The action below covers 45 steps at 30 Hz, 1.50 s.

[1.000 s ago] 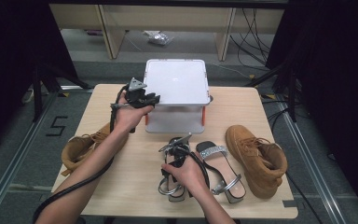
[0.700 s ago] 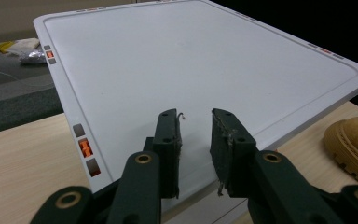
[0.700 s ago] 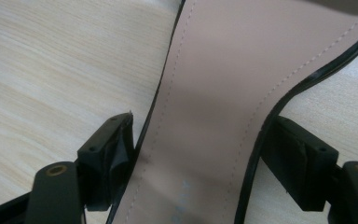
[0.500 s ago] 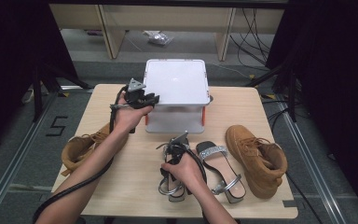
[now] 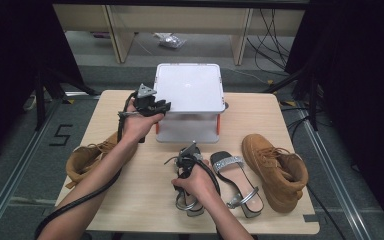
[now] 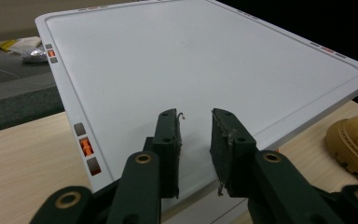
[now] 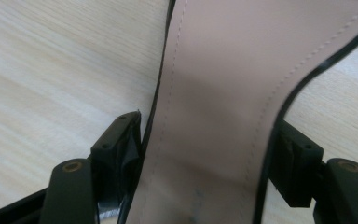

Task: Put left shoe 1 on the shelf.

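so far we have only the grip: our right gripper [image 7: 205, 154] has its jaws closed on both edges of the sandal [image 7: 223, 93], which lies flat on the table [image 5: 145, 200] between the fingers. our left gripper [image 6: 196, 140] hangs with jaws half apart and empty, just above the white box lid [image 6: 191, 60], still closed. lifting and packing remain, we think.

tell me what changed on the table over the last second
Almost nothing. The right tongs sit around the left sandal, one jaw at each edge of its insole, as before. The left tongs hover partly open and empty at the white box lid. The other sandal and both boots lie unmoved.
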### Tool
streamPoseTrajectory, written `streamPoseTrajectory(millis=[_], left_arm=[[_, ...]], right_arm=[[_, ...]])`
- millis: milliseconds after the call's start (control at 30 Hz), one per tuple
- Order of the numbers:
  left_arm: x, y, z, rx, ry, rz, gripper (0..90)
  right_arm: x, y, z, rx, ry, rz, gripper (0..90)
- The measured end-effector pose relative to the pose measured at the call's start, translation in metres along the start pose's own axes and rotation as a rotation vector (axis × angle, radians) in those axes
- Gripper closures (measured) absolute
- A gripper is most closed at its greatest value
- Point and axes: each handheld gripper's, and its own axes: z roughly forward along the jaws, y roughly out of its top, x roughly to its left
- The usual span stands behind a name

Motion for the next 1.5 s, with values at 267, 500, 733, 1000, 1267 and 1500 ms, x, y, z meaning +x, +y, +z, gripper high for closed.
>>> streamPoseTrajectory(millis=[267,500,733,1000,1267,1500], left_arm=[[0.002,0.001,-0.002,0.014,0.005,-0.005,80.7],[0.002,0.001,-0.003,0.018,0.007,-0.004,89.3],[0.002,0.002,-0.003,0.026,0.012,-0.020,89.7],[0.002,0.001,-0.003,0.024,0.010,-0.024,89.8],[0.001,0.002,-0.003,0.032,0.016,-0.021,89.9],[0.003,0.003,-0.003,0.033,0.004,-0.034,89.9]], right_arm=[[-0.005,0.000,-0.002,0.034,-0.032,-0.067,39.2],[-0.012,0.001,-0.005,-0.003,-0.013,-0.076,43.3],[-0.009,0.003,-0.010,-0.036,0.030,-0.074,43.6],[-0.008,0.014,-0.029,-0.111,0.031,-0.064,43.6],[0.000,0.041,-0.035,-0.155,0.021,-0.046,43.6],[0.005,0.067,-0.029,-0.189,0.000,-0.042,43.6]])
